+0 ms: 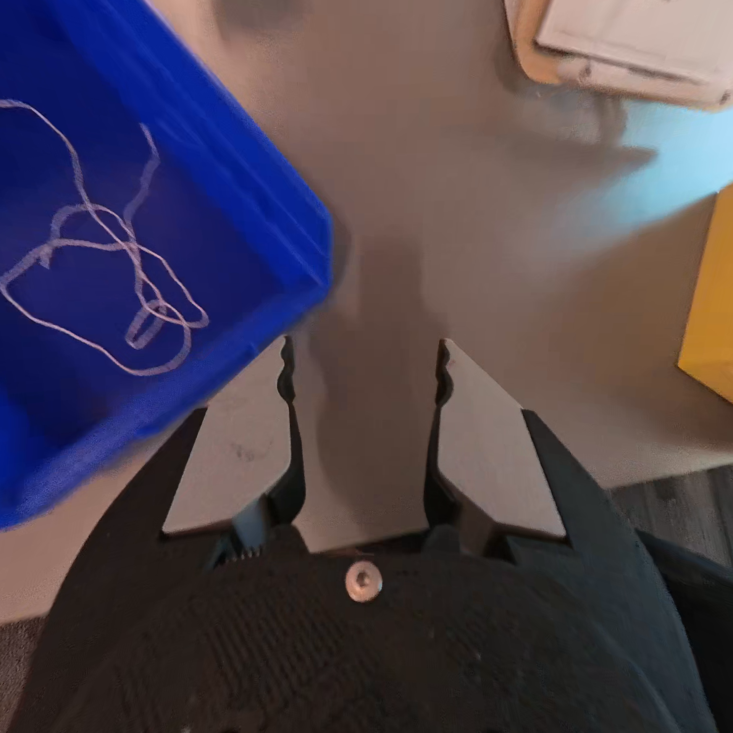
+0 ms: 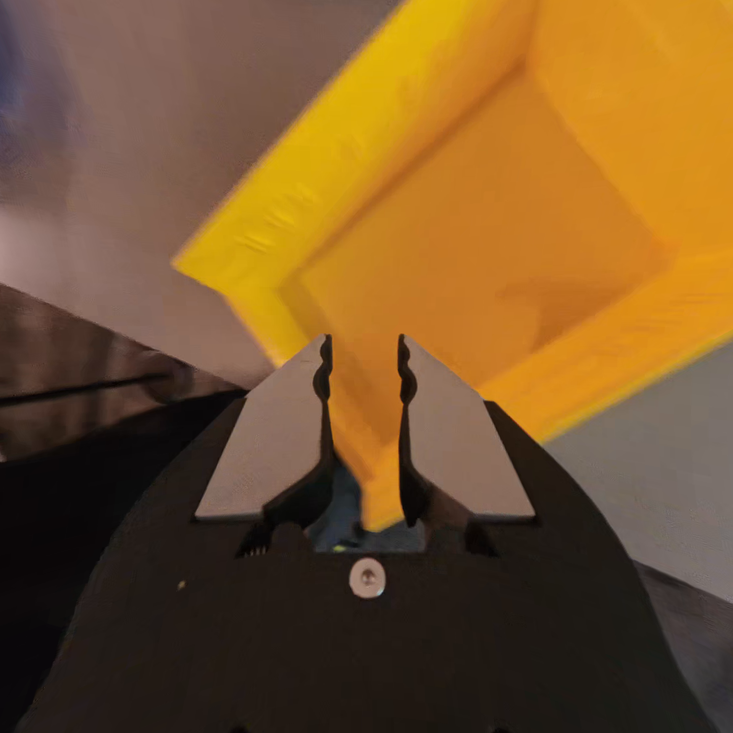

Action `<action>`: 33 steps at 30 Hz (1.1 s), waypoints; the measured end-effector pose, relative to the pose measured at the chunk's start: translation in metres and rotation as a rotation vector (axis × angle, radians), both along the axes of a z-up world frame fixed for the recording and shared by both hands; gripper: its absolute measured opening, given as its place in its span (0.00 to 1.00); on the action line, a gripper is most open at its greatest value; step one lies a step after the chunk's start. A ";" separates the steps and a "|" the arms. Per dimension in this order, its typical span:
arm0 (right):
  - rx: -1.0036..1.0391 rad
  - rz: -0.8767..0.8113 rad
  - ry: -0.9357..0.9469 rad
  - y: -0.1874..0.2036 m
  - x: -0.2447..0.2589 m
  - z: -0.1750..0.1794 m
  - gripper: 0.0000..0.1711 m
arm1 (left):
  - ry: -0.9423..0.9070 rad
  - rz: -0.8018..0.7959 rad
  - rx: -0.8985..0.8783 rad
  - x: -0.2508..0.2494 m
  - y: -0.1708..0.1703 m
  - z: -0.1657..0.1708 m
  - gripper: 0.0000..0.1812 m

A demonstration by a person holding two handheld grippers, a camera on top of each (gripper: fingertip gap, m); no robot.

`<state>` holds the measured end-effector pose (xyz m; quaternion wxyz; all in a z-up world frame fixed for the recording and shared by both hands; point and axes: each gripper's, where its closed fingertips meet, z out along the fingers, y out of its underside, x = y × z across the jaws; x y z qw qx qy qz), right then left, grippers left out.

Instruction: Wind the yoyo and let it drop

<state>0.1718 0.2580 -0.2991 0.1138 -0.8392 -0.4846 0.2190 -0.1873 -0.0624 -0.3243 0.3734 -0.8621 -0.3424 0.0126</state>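
A loose white yoyo string lies tangled on the floor of a blue bin at the left of the left wrist view. The yoyo body is not in view. My left gripper is open and empty, above the tan table just right of the bin's near corner. My right gripper is open and empty, its jaws a narrower gap apart, over the near corner of a yellow bin that looks empty where its inside shows.
A white, flat box-like thing lies at the back right of the table. The yellow bin's corner shows at the right edge of the left wrist view. The table's front edge and dark floor are close below. Both views are blurred. One gripper's finger ends stand about 50 centimetres off the other's.
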 end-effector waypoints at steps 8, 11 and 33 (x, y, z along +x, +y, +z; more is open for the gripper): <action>0.122 -0.205 -0.072 -0.056 -0.078 -0.030 0.28 | -0.140 -0.071 0.015 -0.078 0.045 -0.019 0.47; 0.209 -0.235 -0.160 -0.048 -0.084 -0.041 0.25 | -0.119 -0.118 -0.086 -0.079 0.058 -0.038 0.41; 0.054 -0.167 0.039 -0.017 -0.083 -0.022 0.36 | -0.132 -0.190 -0.085 -0.005 0.005 -0.030 0.23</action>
